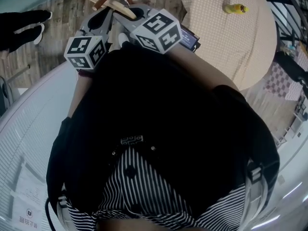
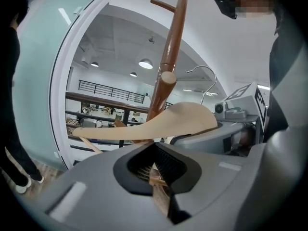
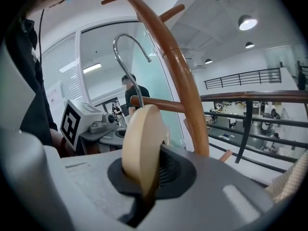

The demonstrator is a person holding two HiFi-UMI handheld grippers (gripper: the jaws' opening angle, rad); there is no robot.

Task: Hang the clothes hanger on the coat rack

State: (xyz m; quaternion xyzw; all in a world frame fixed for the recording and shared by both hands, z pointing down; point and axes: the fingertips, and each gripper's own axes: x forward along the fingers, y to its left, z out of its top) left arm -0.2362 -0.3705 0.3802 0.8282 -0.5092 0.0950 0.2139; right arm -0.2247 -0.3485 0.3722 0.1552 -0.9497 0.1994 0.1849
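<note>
Both claws, left claw (image 2: 156, 171) and right claw (image 3: 144, 177), tight on half-hidden hanger (image 2: 159, 124).

The head camera looked steeply down past the person's torso (image 1: 159, 119) to the floor (image 1: 72, 13), while the gripper cameras sat close behind the left tongs (image 2: 156, 170) and right tongs (image 3: 144, 177), tilted upward, sharing the nearby rack (image 2: 172, 47) and hanger (image 2: 159, 124) from opposite sides.
</note>
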